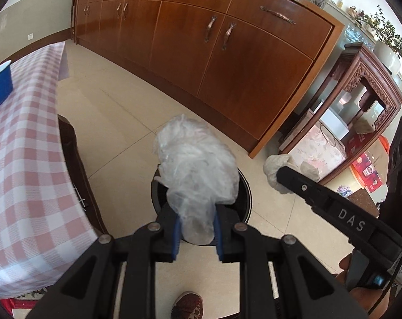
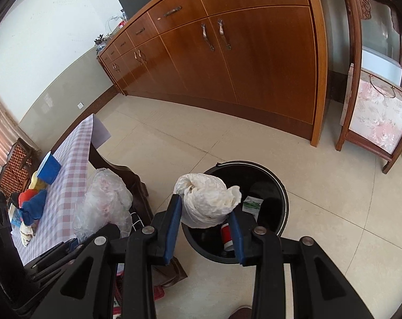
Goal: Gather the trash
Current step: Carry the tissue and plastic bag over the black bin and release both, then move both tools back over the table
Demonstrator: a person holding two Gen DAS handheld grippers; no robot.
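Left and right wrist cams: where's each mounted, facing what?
Left wrist: on the left gripper, looking down over the black bin; fingers pinch a clear plastic bag; a shoe shows.
Right wrist: on the right gripper, looking down at the bin; fingers hold white crumpled paper.
Shared: bin, wooden cabinet, checked tablecloth, each other's load.

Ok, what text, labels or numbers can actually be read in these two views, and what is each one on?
"DAS": raised letters on the right gripper arm, seen in the left wrist view.
Red boxes by the carved stand: print too small to read.
Green-and-white packet in the black bin: print blurred.
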